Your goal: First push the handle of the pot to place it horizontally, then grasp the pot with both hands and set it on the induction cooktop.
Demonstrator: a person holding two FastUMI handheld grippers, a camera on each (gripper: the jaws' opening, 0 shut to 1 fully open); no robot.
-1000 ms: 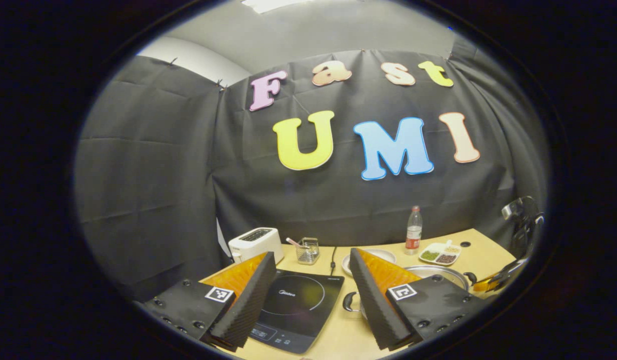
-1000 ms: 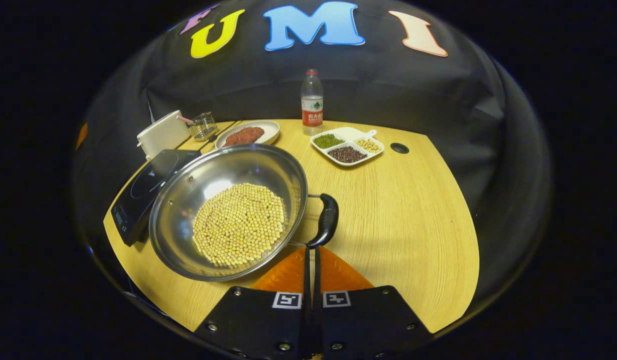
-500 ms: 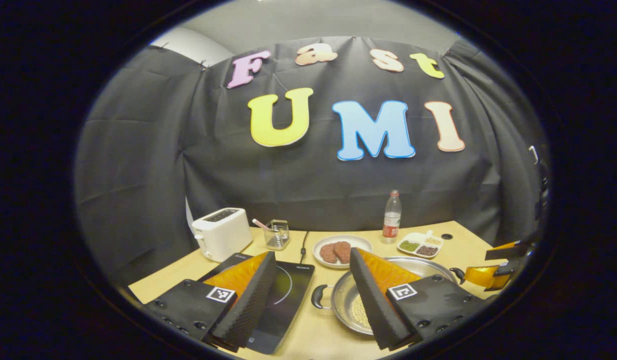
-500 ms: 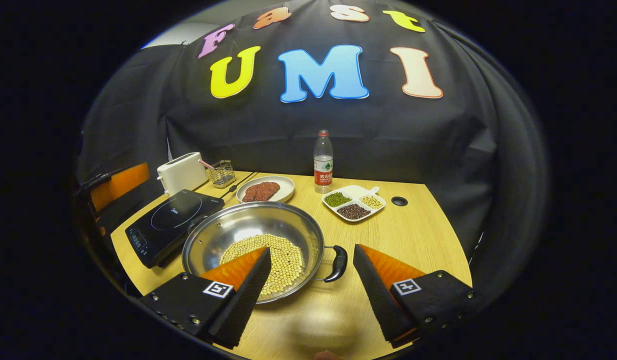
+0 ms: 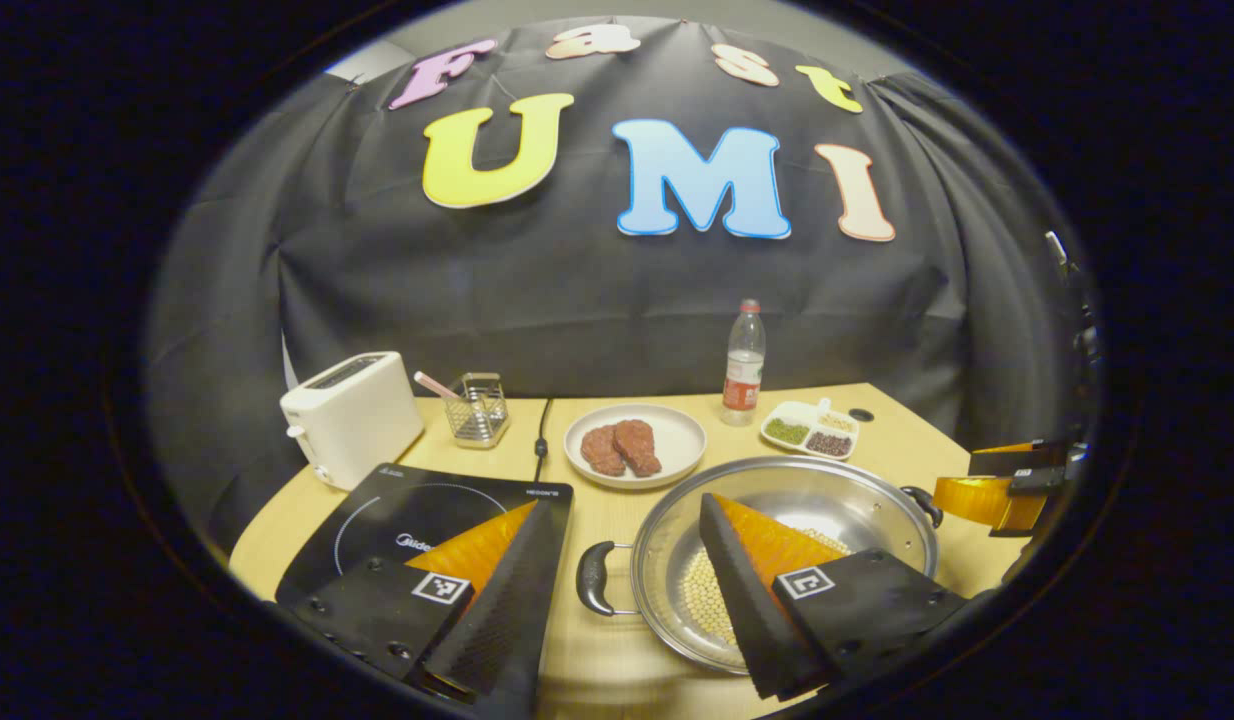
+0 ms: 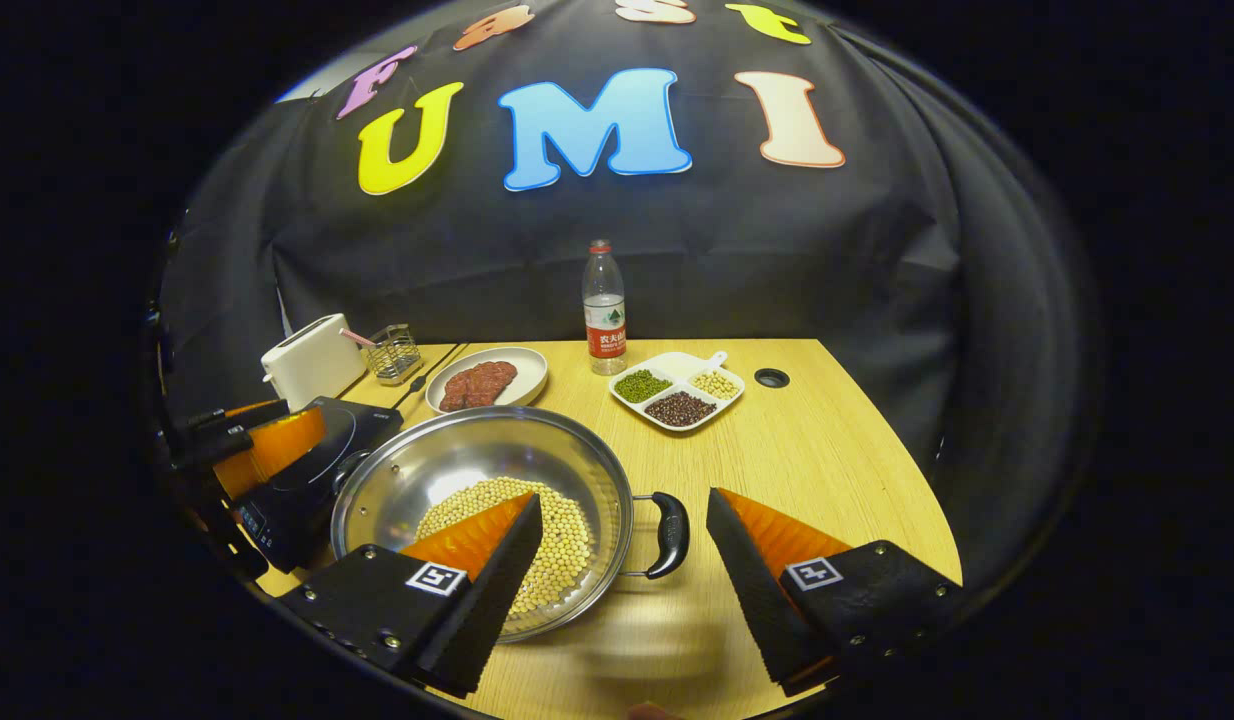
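Steel pot (image 6: 482, 470) (soybeans inside)

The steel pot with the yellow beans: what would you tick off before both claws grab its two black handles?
1. Left gripper open, left black handle between its fingers: ok.
2. Right gripper open, right black handle between its fingers: ok.
3. Handles of the steel pot lying sideways, one per gripper: ok.
4. Fingers touching handles: not yet.
5. Black induction cooktop top bare, beside the pot: ok.
6. White plate of meat apart from the pot: ok.
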